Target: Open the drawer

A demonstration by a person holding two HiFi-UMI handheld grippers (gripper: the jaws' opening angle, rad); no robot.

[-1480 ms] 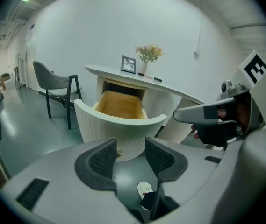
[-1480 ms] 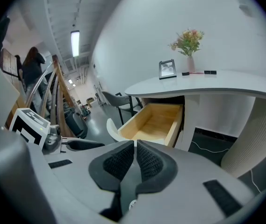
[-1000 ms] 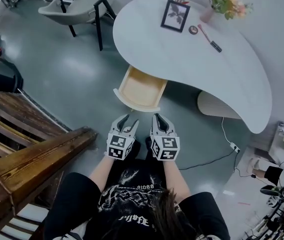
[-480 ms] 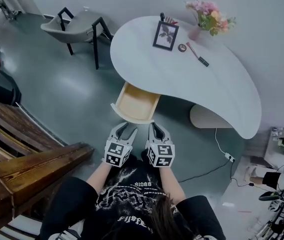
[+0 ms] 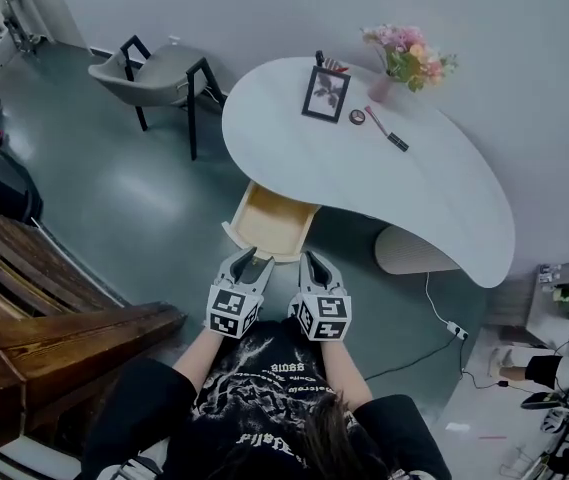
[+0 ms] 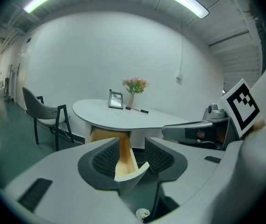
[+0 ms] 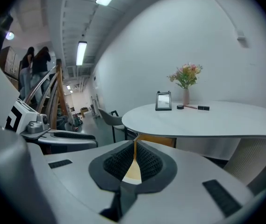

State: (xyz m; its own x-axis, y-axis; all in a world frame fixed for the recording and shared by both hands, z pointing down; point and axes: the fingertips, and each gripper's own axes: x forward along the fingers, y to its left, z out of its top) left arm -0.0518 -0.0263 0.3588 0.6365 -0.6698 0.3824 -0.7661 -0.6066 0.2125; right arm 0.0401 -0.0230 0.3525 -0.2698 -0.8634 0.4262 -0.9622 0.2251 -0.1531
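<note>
Finding one: the drawer (image 5: pixel 269 223) stands pulled out from under the white counter (image 5: pixel 414 188). Its pale wooden box is exposed over the floor and shows nothing inside.

Finding two: the left gripper (image 5: pixel 249 260) has its jaws released and standing apart. In the left gripper view the curved corner of the drawer front (image 6: pixel 132 171) shows in the gap between them. I cannot confirm whether either pad touches it.

Finding three: the right gripper (image 5: pixel 316 261) has its jaws clenched to a thin slit, with nothing held. The right gripper view shows only a sliver of the drawer's side through that slit.

Change noted: compared with a second ago, both grippers sit closer to the drawer front in the head view. The counter also lies further up the frame and looks smaller, so the viewpoint has drawn back. The drawer shows about the same length of box as before, and I cannot certify any further travel.

Assessment: I judge the opening substantially done. Neither gripper has a firm hold on the front, so any remaining pull would need a fresh grip. The picture frame (image 5: pixel 325 94) and flowers (image 5: pixel 404 60) on the counter stand well clear of the drawer.
</note>
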